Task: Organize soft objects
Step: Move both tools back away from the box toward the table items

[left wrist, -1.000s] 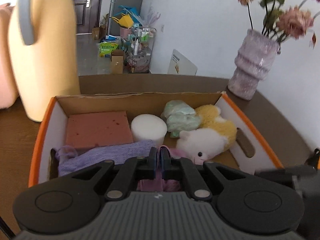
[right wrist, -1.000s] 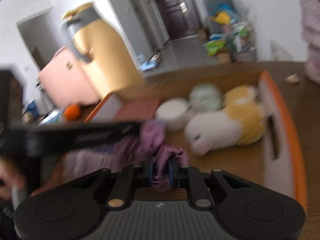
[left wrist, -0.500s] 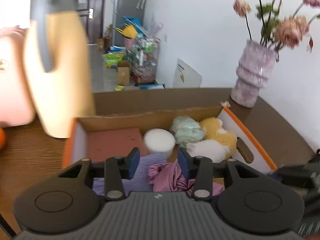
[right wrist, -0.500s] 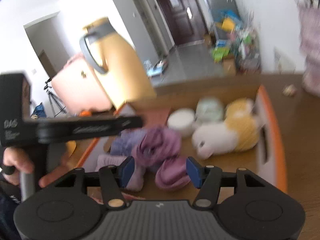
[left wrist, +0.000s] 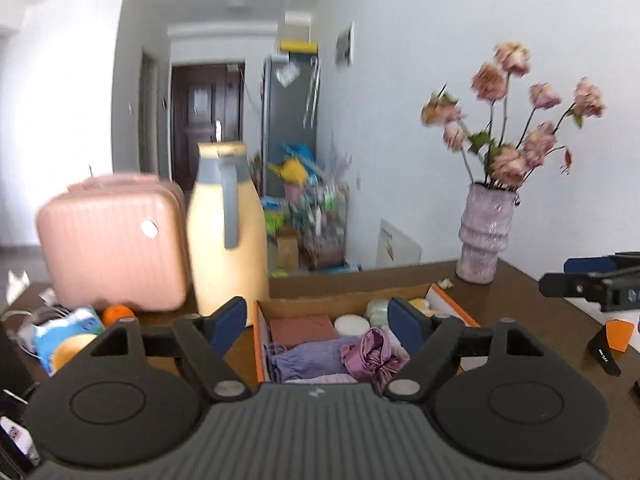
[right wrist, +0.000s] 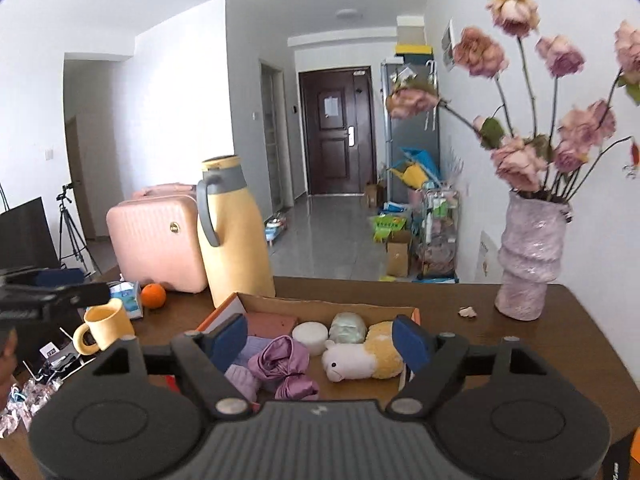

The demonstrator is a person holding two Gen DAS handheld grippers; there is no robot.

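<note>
An orange-edged cardboard box sits on the brown table. It holds a pink sponge, a white foam puck, a pale green bundle, a white and yellow plush sheep, a lavender knit cloth and a crumpled purple satin cloth. My left gripper and my right gripper hover above and behind the box's near side. The jaws of both are opening, with nothing between them. The satin cloth lies loose in the box.
A yellow thermos jug and a pink suitcase stand behind the box on the left. A lilac vase of dried roses stands at the back right. An orange and a yellow mug sit left of the box.
Both grippers went from shut on the purple satin cloth to open, letting it drop into the box. Both drew back and rose, so the box looks smaller and lower.
</note>
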